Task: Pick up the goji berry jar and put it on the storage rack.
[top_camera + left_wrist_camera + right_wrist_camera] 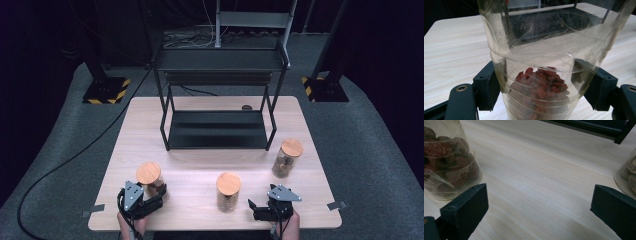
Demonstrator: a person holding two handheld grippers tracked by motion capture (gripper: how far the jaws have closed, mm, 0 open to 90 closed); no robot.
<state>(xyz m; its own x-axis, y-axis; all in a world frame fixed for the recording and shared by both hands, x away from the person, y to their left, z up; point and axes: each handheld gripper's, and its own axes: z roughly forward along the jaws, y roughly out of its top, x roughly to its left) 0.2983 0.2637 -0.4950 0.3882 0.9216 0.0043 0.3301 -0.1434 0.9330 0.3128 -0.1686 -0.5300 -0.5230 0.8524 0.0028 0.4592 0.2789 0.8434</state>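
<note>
Left gripper [150, 196] clamped on berry jar [150, 181], near tabletop [200, 170] front-left corner. Right gripper [260, 206] spread wide, empty, at front edge between 2 other jars. Judgement: lift straight, keep jar upright; shelf rack [217, 130] at back edge likely destination.

Counter [200, 170]: three cork-lidded jars along the near half. Left tool [152, 196] clamps the left jar [151, 181]. Right tool [255, 209] rests gaping just right of the middle jar [228, 192]. Black rack [217, 117] behind.
</note>
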